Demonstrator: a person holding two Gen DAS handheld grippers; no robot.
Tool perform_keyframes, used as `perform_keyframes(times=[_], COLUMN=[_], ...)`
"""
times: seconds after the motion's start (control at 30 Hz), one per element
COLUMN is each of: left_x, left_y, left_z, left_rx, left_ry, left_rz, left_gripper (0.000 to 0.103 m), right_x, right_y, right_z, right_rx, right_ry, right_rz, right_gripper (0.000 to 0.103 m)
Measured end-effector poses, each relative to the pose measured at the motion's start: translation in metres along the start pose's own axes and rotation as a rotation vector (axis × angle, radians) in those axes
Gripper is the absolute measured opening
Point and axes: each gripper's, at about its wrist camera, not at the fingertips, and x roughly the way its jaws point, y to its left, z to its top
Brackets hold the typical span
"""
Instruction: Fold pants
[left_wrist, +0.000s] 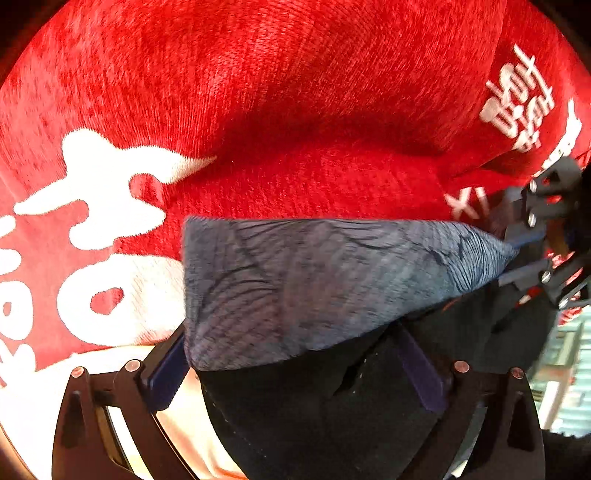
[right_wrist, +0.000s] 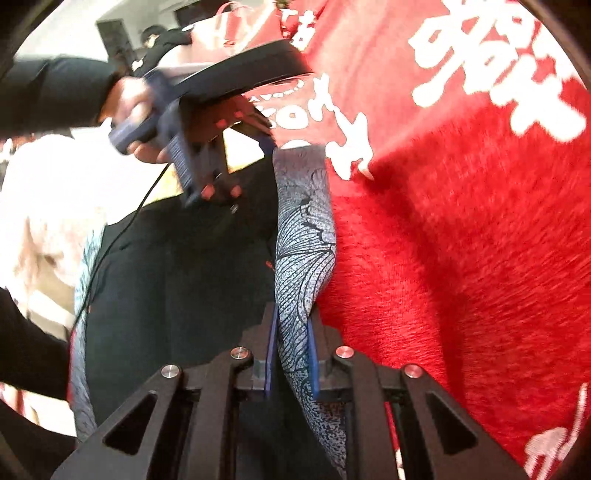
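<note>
While both grippers work one edge of the pants (left_wrist: 314, 288), the garment hangs lifted over a red cloth (left_wrist: 295, 92) with white lettering.
The right gripper (right_wrist: 291, 354) is clenched on the grey patterned hem at the far right of the left wrist view; the left gripper (left_wrist: 299, 365) stands spread wide, the hem's other corner against its left finger (left_wrist: 166, 373), unpinched. A hand (right_wrist: 136, 114) holds it.
</note>
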Motion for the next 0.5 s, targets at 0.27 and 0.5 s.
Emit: perform_keyframes(times=[0.27,0.5], left_x=[0.021,-0.001], left_y=[0.012,-0.018], left_z=[0.009,-0.014], left_rx=[0.034,0.113], left_ry=[0.026,-0.043], left_rz=[-0.103,0.012], left_gripper=[0.095,0.035], right_x=[-0.003,0.001], right_y=[0.006,0.005], right_z=[-0.007,-0.009], right_rx=[-0.008,0.009], right_ry=[-0.018,0.032], right_rz=[-0.052,-0.080], right_gripper=[0.016,0.018])
